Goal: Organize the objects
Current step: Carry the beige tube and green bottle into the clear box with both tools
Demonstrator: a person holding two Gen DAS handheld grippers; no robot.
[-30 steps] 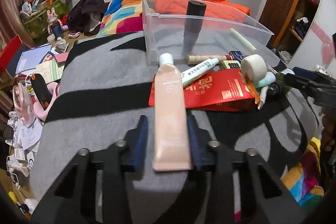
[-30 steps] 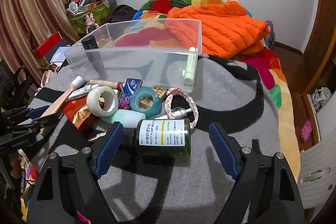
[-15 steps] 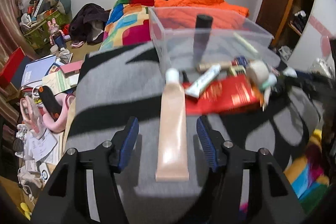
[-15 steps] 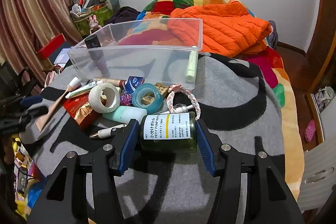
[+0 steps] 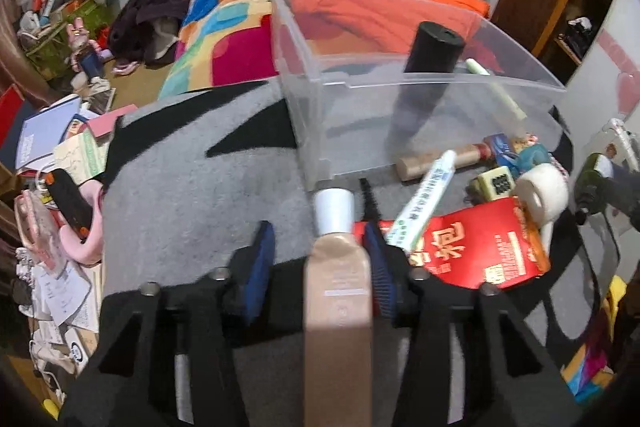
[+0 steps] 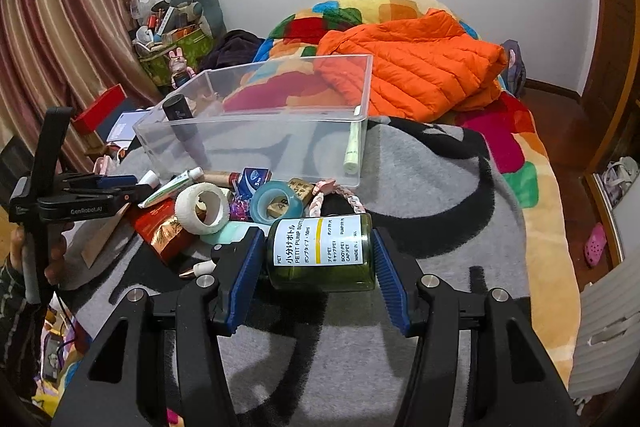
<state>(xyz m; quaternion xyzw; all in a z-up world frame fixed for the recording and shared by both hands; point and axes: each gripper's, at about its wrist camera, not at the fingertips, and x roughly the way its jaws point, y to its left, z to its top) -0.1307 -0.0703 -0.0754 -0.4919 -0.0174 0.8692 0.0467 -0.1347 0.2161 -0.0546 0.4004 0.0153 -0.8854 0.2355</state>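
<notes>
The right gripper (image 6: 316,267) clenches a green bottle (image 6: 322,253) sideways between its blue pads, just in front of the clear bin (image 6: 256,131). The left gripper (image 5: 320,263) has a beige tube (image 5: 338,291) between its fingers; its right pad touches the tube, a gap shows at its left pad, so I cannot tell whether it grips. The tube's white cap points at the bin's near corner. Inside the bin stand a black cylinder (image 5: 424,75) and a pale green stick (image 6: 352,147). A red packet (image 5: 476,247) and white tape roll (image 6: 204,207) lie before the bin.
</notes>
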